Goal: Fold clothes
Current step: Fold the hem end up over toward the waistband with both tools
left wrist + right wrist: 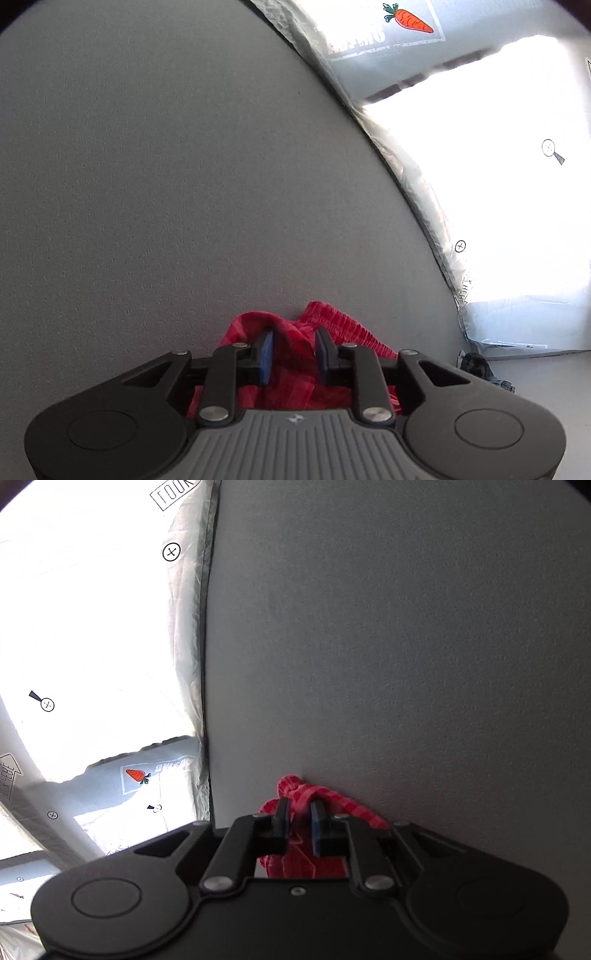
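Note:
A red checked garment [295,354] with an elastic gathered edge is bunched between the blue-padded fingers of my left gripper [294,350], which is shut on it. In the right wrist view the same red garment [299,794] is pinched between the fingers of my right gripper [300,821], also shut on it. Both grippers hold the cloth up close against a plain grey wall [166,166]. Most of the garment hangs below the grippers, out of sight.
A white curtain with carrot prints [410,18] hangs over a very bright window [498,166] to the right in the left view; the curtain [136,775] is on the left in the right view. A dark cloth [476,365] lies low at right.

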